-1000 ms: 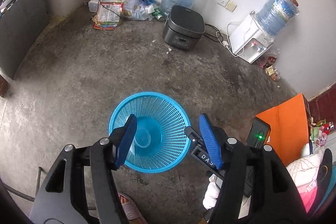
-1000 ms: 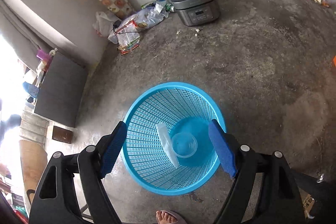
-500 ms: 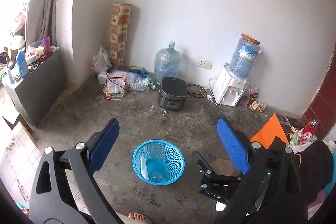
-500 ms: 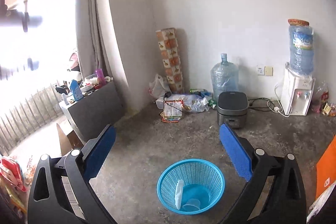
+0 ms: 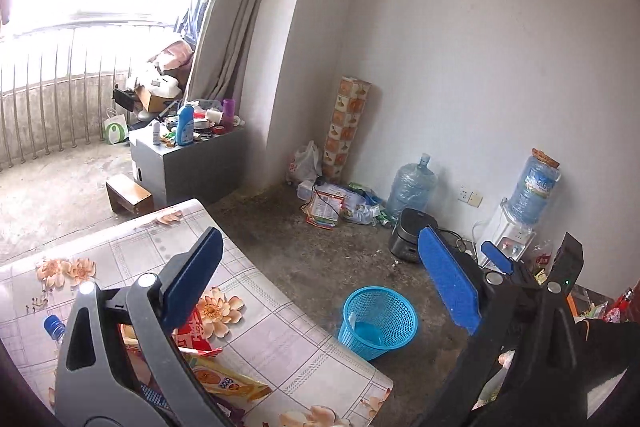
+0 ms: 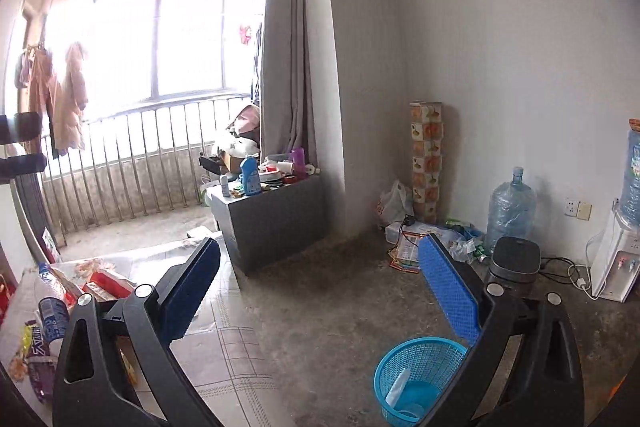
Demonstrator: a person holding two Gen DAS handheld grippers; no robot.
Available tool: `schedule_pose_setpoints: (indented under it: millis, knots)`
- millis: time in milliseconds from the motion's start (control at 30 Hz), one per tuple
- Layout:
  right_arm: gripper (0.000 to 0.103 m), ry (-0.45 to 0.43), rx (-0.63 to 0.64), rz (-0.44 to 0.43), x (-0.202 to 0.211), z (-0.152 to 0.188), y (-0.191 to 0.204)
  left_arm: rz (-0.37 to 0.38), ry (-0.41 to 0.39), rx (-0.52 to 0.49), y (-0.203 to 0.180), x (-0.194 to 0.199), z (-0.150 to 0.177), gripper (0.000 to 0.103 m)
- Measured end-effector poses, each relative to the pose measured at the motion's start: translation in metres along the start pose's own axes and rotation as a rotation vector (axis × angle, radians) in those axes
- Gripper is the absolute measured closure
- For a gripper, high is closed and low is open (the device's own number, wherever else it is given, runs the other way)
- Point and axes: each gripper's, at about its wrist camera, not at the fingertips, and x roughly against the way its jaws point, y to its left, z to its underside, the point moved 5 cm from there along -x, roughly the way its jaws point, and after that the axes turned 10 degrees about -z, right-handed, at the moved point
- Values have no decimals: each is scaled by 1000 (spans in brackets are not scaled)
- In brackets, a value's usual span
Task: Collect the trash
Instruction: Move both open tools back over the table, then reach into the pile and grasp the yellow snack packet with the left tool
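The left claw (image 5: 324, 279) is wide open with nothing between its blue pads, and its jaws have just been opening. The right claw (image 6: 324, 291) is wide open and empty too; its jaws opened just before. The blue basket (image 5: 378, 323) stands on the grey floor (image 5: 320, 255), below the left claw and a bit toward its right finger. From the right claw it sits low down, partly behind the right finger. The basket is round plastic with lots of little holes, wider at the top. A white strip and a clear cup (image 6: 408, 409) lie inside. Under the left finger of each claw is a table (image 5: 280, 339) with a shiny cloth of squares and flowers. Crinkly snack wrappers (image 5: 224, 383) lie on it just under the left claw's left finger. A bottle with a blue cap (image 5: 54, 327) stands beside them, farther left.
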Motion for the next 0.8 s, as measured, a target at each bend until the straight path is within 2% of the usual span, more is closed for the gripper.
schedule_pose_setpoints:
  millis: [133, 200, 267, 433, 800]
  knots:
    - [7, 16, -19, -78, 3, -3, 24, -136, -49, 33, 52, 38, 15, 9]
    - [7, 38, -40, -132, 0, -3, 34, -208, -46, 43, 74, 48, 25, 9]
    - [7, 59, -45, -172, -5, -1, 44, -247, -37, 69, 94, 56, 36, 9]
    - [7, 119, -43, -260, -21, 6, 68, -295, -9, 142, 132, 63, 65, 9]
    - [7, 252, -70, -399, -55, 29, 111, -309, 26, 266, 175, 57, 104, 9]
